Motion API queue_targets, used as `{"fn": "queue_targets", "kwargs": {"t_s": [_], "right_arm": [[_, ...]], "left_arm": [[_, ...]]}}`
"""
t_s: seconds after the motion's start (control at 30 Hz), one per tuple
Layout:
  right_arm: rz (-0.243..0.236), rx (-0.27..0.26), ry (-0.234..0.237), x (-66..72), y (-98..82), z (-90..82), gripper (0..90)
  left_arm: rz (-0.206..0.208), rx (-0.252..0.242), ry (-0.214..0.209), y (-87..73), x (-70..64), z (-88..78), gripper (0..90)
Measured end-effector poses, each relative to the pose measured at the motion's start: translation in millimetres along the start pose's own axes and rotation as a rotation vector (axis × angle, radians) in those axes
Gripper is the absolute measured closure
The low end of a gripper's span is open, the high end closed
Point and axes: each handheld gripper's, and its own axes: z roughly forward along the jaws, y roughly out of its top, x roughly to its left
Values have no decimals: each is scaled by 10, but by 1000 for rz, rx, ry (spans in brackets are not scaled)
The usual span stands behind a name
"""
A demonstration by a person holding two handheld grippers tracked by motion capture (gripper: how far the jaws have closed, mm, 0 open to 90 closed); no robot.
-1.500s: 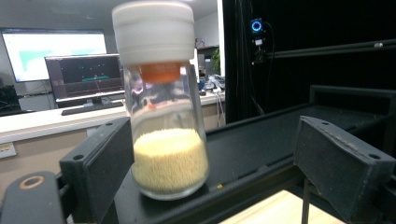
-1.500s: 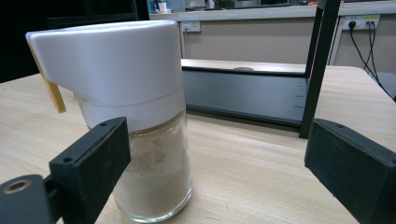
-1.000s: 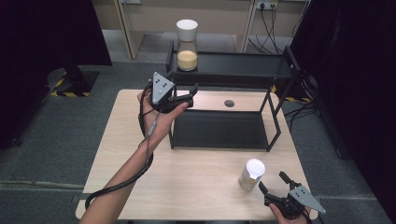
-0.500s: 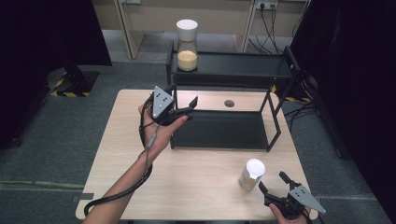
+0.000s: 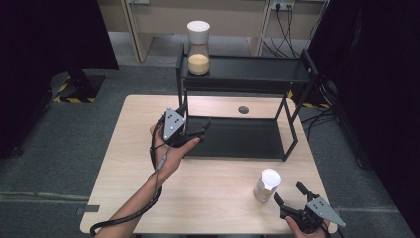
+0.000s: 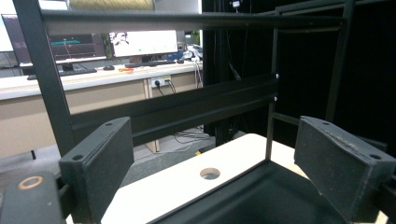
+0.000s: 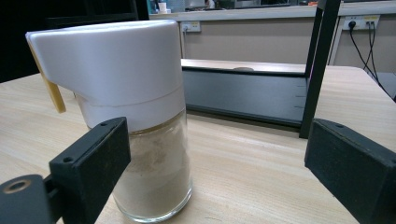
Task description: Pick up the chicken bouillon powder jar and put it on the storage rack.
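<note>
I have my right gripper (image 5: 292,196) low at the table's (image 5: 124,148) near right corner, jaws spread and empty, just beside the upright white-capped jar (image 5: 267,185) standing in front of the black rack (image 5: 292,129), while my left gripper (image 5: 195,131), jaws also apart, hovers at the rack's lower left corner.

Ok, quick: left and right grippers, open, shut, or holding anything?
Left gripper: open, empty, at the black rack.
Right gripper: open, empty, beside the jar.
</note>
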Motion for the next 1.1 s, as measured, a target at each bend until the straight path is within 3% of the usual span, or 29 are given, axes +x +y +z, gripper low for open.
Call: {"fn": "queue_targets", "kwargs": {"t_s": [0.87,1.1], "right_arm": [[-5,1,-2,5,1,1,71],[-5,0,-2,5,0,0,71]], "left_arm": [[-47,118,-45,-708,-64,-254,113],[-72,122,-50,-967,-92,-348,113]]}}
